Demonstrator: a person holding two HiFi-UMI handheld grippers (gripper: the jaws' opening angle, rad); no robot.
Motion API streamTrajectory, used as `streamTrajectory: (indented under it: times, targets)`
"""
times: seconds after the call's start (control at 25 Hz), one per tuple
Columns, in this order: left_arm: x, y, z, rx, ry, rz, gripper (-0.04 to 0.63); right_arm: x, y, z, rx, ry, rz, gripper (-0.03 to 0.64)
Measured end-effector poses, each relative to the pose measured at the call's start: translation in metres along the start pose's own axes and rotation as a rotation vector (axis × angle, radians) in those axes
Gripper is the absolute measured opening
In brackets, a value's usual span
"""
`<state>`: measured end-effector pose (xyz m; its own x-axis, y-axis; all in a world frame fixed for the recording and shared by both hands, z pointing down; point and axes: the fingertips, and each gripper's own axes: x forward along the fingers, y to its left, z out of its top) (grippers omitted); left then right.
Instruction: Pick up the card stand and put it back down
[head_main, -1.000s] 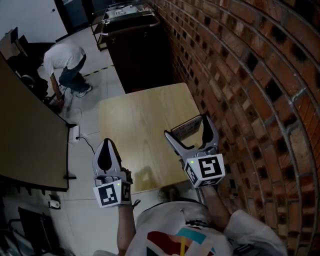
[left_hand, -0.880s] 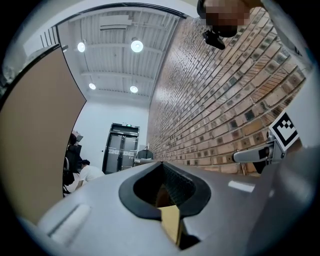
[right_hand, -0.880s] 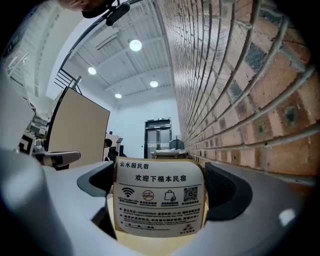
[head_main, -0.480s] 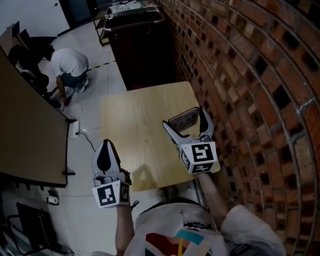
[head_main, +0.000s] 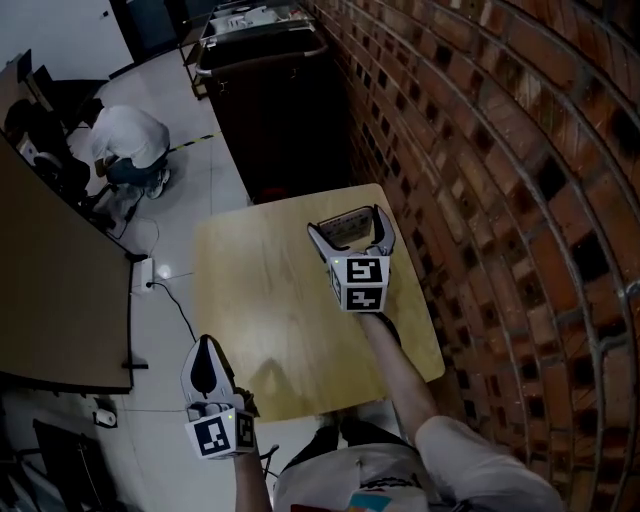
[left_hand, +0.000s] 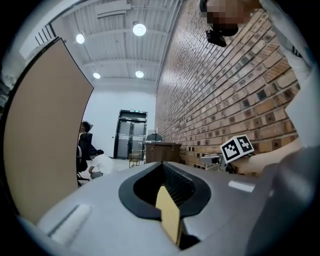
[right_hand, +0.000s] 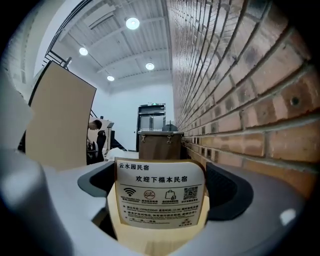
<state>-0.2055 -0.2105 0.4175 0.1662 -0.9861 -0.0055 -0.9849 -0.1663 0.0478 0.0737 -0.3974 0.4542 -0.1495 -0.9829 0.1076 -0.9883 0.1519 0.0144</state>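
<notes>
Carried forward toward the far edge of the surface (head_main: 270, 300) since a second ago, the right gripper (head_main: 347, 222) is now seen well ahead of the person's body, and the card stand (right_hand: 160, 192) has been brought along between its fingers (right_hand: 231, 192). These fingers are clamped on the stand's two side edges, one pad against each, and the printed face is turned back toward the gripper's own body. Whether the stand's foot is touching the surface beneath the fingers cannot be told.

The left gripper (head_main: 206, 345) has been kept back, behind and to the left of the right fingers and well apart from them, beside the surface's near left corner. Its fingers are pressed together at the tips and nothing is held between them.

A brick wall (head_main: 480, 150) is seen just to the right of the right fingers. Beyond the fingertips a dark cabinet (head_main: 280, 110) is set against that wall, and farther ahead to the left a crouching person (head_main: 130, 140) is seen on the floor (head_main: 180, 200).
</notes>
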Motion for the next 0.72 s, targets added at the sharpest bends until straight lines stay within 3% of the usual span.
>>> streamTrajectory:
  times: [0.36,0.72]
  targets:
    - [0.020,0.023,-0.036,0.016,0.093,0.059,0.005,0.096,-0.024,-0.039,0.028,0.071,-0.087,0.538]
    - [0.033,0.031,-0.053,0.021,0.136,0.094,0.005,0.139,-0.034,-0.079,0.041,0.168,-0.096,0.537]
